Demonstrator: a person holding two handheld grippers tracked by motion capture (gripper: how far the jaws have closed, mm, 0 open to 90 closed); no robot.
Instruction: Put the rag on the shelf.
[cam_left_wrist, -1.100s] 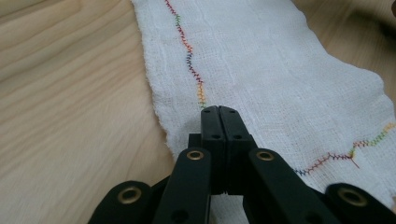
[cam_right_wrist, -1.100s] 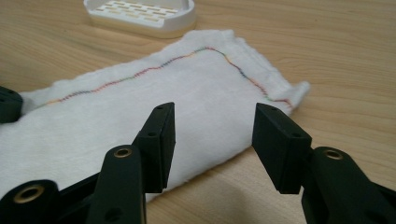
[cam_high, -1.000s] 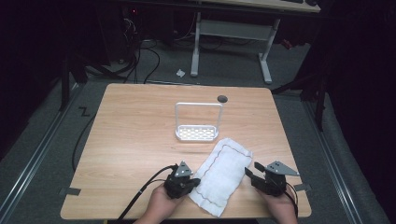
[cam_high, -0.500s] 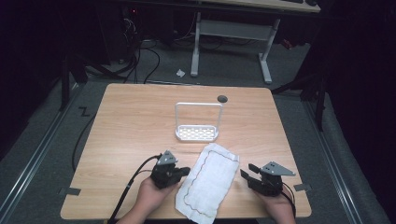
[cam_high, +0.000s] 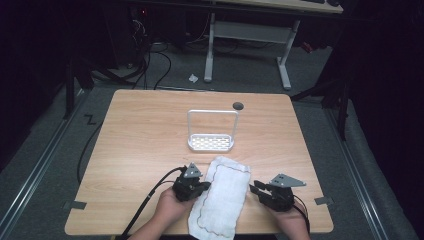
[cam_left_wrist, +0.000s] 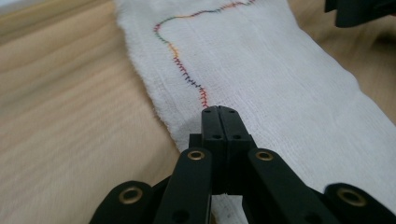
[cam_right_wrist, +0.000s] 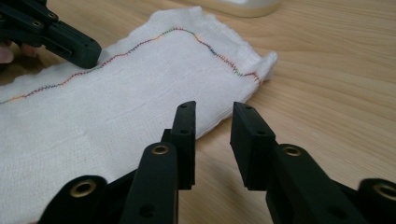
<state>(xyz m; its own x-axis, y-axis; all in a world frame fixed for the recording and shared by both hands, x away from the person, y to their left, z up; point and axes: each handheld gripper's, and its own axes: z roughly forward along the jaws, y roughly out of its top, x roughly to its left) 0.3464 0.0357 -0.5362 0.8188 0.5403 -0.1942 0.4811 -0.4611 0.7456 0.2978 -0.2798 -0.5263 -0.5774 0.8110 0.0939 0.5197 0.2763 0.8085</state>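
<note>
The white cloth (cam_high: 220, 197) lay flat on the table (cam_high: 140, 145) near the person's edge, between the two grippers, its long axis running from the near edge toward the wire rack (cam_high: 211, 132) — tilted slightly to the right at the far end. A line of coloured stitching ran just inside its hem.

The left gripper (cam_high: 196, 186) sat at the cloth's left long edge. In the left gripper view its jaws stood fully together, tips (cam_left_wrist: 218, 116) over the hem; whether fabric was pinched between them could not be told, as the closed tips hid the contact.

The right gripper (cam_high: 261, 190) sat just beside the right long edge, not touching it. Its jaws had just been closing and stood at a narrow gap, with nothing between them — in the right gripper view (cam_right_wrist: 212, 126) the cloth lay just to the left of the tips, bare table beneath.

Judgement: the left hand was the nearer; the right needed a short sideways approach toward the hem to take the cloth.
</note>
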